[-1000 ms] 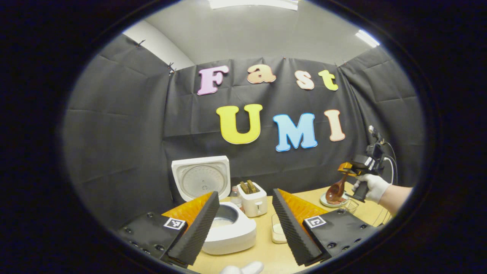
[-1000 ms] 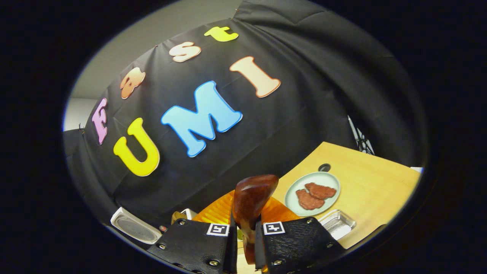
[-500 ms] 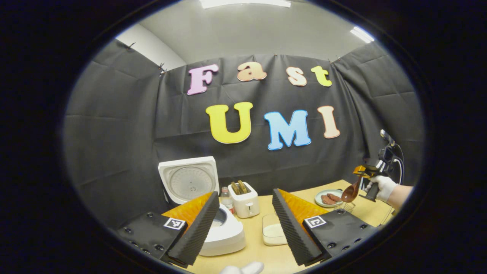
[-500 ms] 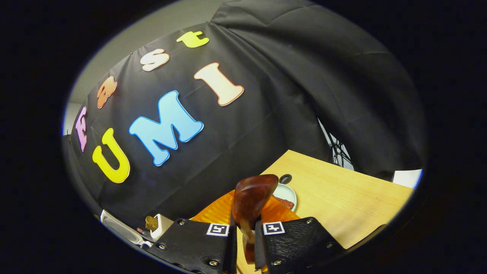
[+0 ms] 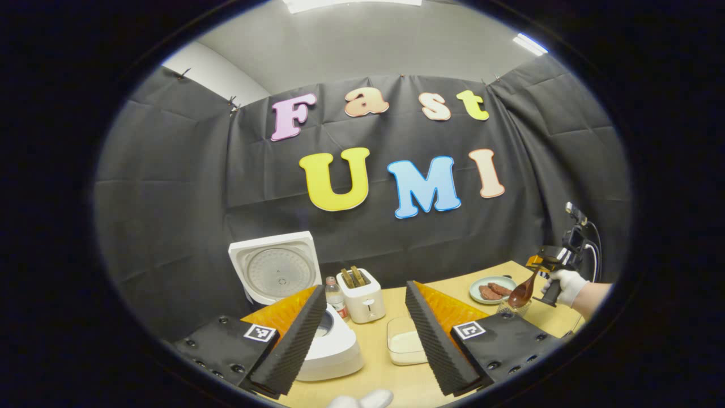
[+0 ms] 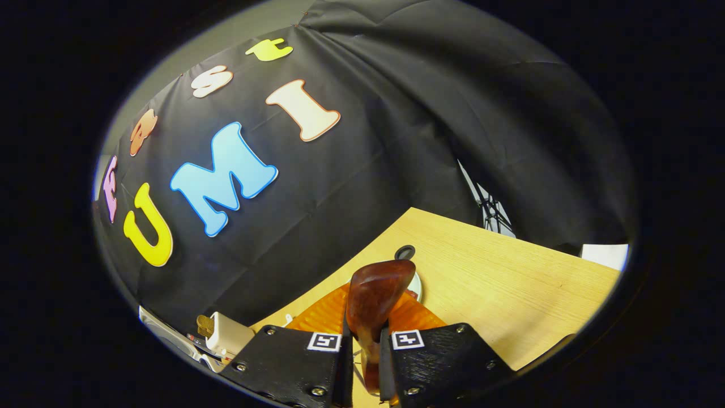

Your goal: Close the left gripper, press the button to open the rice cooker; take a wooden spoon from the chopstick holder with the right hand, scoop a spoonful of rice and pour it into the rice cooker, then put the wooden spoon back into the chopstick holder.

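In the left gripper view, the left gripper (image 5: 365, 334) sits at the bottom of the frame with its two ribbed, wedge-shaped fingers (image 5: 294, 340) spread wide apart, holding nothing. Between and behind them lies a smooth, light wooden table (image 5: 379, 374). At the lower left of the frame stands a round white plastic rice cooker (image 5: 334, 351). Its square lid (image 5: 276, 266) is tipped up and open, and the inside of the lid is a shiny grey circle. Just to the right of the lid stand a small clear bottle (image 5: 336, 289) and a boxy white toaster (image 5: 365, 294) with two brown slices poking out of the top. In front of the toaster is a clear, flat, rectangular tub of white rice (image 5: 403, 343), with bare table around it.

At the right edge of the frame, a white-gloved hand (image 5: 562, 283) holds the right gripper (image 5: 541, 266). A dark, glossy wooden spoon (image 5: 522, 290) hangs down from it, its bowl just above a wire chopstick holder (image 5: 512, 309). Beside that is a round pale green plate (image 5: 481, 282) with flat brown pieces on it.

In the right gripper view, the right gripper (image 6: 365, 354) is clenched on the spoon's handle, with both fingers pressing it at the bottom middle. The smooth, rounded bowl of the wooden spoon (image 6: 376, 292) points up. The table (image 6: 510, 294) has lots of open room at the right, up to its straight far edge.
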